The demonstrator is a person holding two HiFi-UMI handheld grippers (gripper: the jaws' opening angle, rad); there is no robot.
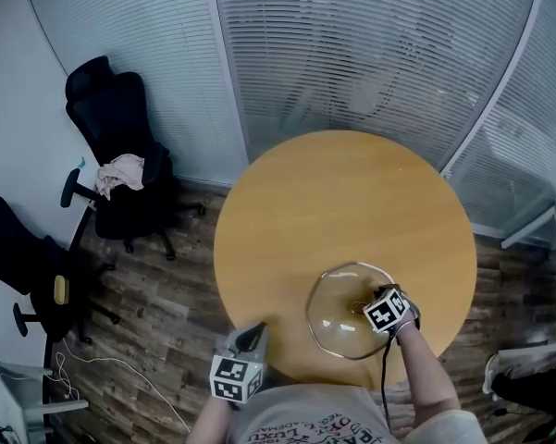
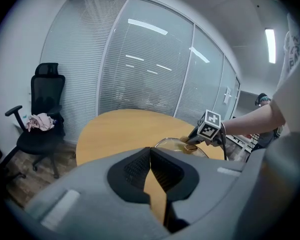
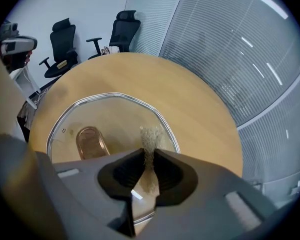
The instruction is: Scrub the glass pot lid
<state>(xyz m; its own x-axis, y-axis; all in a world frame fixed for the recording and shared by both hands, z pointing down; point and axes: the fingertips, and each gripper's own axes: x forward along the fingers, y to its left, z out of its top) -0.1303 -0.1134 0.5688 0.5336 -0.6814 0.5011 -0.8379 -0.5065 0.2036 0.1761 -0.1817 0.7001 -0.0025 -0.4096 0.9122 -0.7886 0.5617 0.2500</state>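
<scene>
Right gripper (image 3: 149, 153): jaws closed down to the thickness of a beige scrub pad (image 3: 150, 135), which is pinched between them; the pad's free end projects past the tips over the glass pot lid (image 3: 115, 115), near its brown handle (image 3: 91, 142).

Left gripper (image 2: 150, 152): jaw tips pressed together, nothing between them.

Lid position: flat on the round wooden table (image 1: 333, 202), at the edge nearest the person.

View differences: only the right gripper view shows the pad and the handle clearly; the head view places the left gripper (image 1: 255, 329) off the table edge, close to the person's body, well apart from the lid (image 1: 333, 324); the left gripper view shows the right gripper (image 2: 192, 140) from the side, tip lowered to the lid (image 2: 170, 144), and an office chair (image 2: 42, 129) carrying a pink cloth (image 2: 40, 121).
</scene>
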